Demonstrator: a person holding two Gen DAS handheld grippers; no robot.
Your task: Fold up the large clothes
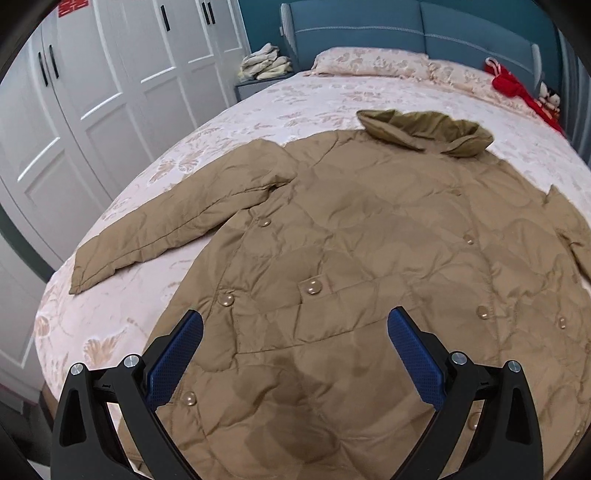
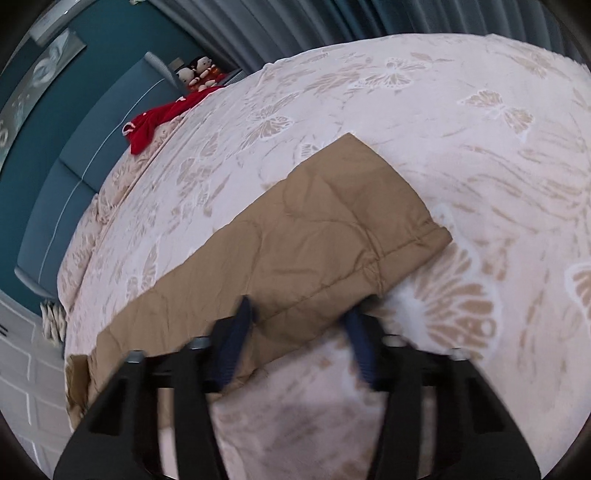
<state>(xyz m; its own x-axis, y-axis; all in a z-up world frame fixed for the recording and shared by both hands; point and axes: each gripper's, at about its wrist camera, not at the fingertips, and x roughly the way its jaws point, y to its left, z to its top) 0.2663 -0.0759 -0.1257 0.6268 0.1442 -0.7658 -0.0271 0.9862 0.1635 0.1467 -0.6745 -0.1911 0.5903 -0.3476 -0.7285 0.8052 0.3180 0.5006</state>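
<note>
A tan quilted coat (image 1: 351,258) is lying spread out, front side up, across the middle of a bed (image 1: 303,96) covered in a pale pink spread with a beige leaf and butterfly pattern. Its collar (image 1: 424,131) is pointing toward the blue padded headboard (image 1: 417,33), and its hem is reaching the foot edge of the bed. One sleeve (image 1: 177,225) is stretching out flat toward the bed's side edge nearest the white wardrobe (image 1: 103,85). The left gripper (image 1: 295,362) is hovering just above the lower front of the coat with its blue-padded fingers (image 1: 175,363) spread wide and holding nothing. In the right wrist view, the other sleeve (image 2: 314,240) is lying flat on the spread, its cuff pointing toward the grey curtains (image 2: 295,22). The right gripper (image 2: 299,339) is sitting at the near edge of this sleeve with its jaws parted; one finger is over the fabric and the other is at the sleeve's edge, though motion blur is making any contact impossible to judge. A red garment (image 1: 517,88) is lying on the pillows at the head corner of the bed, beside two small dolls (image 2: 197,72).
</note>
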